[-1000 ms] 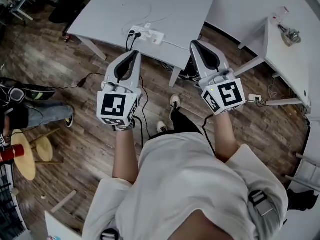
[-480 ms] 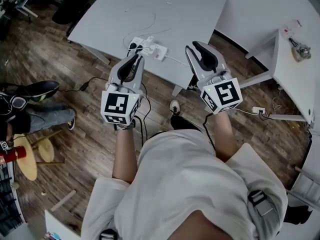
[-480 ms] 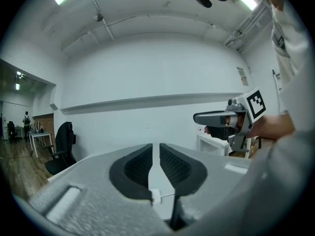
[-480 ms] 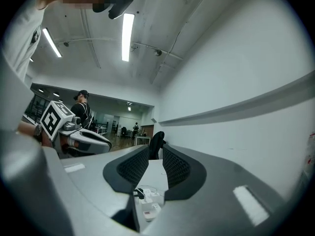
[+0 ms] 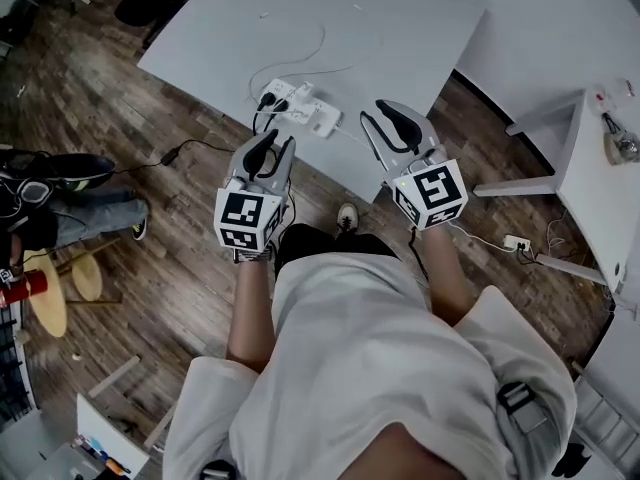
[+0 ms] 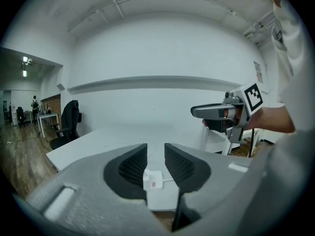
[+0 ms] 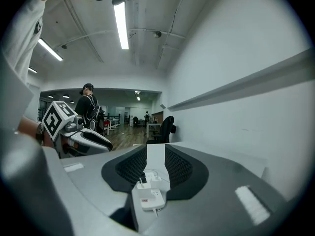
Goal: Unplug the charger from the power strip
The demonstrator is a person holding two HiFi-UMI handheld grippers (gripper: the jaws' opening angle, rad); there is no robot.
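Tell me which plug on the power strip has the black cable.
The black plug at the power strip's left end in the head view; its black cable drops over the table edge. The white plug sits beside it.

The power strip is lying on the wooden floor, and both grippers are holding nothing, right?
Not quite. The power strip lies on the white table, near its edge, not on the floor; the head view shows it. The left gripper and the right gripper do hold nothing: their jaws have just been opening, with nothing between them.
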